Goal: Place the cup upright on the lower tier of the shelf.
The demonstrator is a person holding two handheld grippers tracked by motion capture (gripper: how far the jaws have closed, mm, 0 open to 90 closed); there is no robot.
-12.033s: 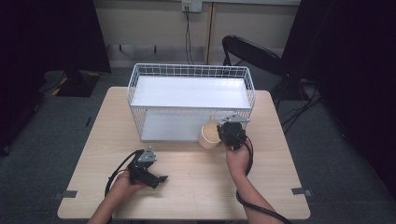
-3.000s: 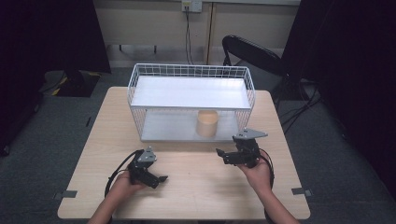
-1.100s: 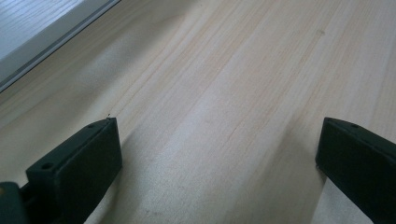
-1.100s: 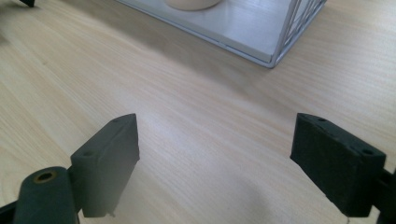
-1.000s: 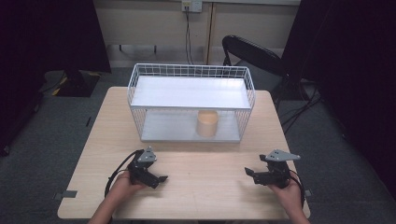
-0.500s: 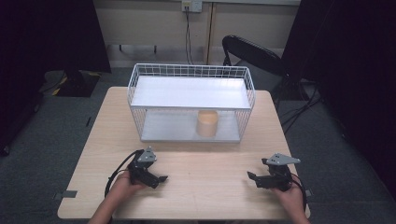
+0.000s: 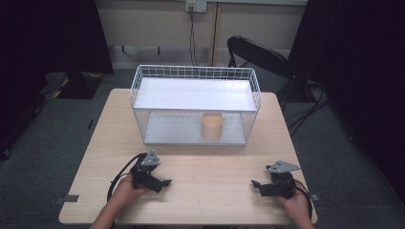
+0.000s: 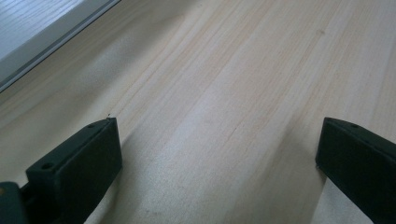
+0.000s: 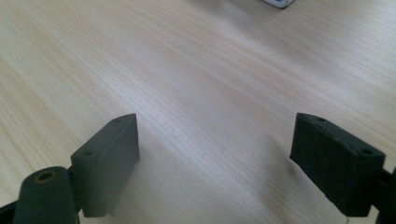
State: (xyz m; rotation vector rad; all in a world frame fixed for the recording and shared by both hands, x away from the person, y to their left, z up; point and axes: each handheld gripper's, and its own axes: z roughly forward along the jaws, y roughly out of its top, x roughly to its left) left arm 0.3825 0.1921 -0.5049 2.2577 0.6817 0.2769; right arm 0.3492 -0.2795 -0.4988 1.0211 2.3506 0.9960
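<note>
High view has a pale wood bench point(image 7: 200, 191) on grey carpet, dark curtains either side. White wire basket point(image 7: 196, 102) sits at the back, tan cup point(image 7: 212, 126) on its lower shelf. Left claw point(image 7: 160, 182) and right claw point(image 7: 260, 186) rest well in front of the basket, both spread apart, holding nothing.

My forearms were cut off by the bottom edge of the high view. The cup point(image 7: 212, 126) sat behind the wire basket point(image 7: 143, 125) mesh, its base hidden. In my left tool point(image 8: 219, 154) view, both jaws ran off the frame's edges; so did those of my right tool point(image 9: 215, 154).
</note>
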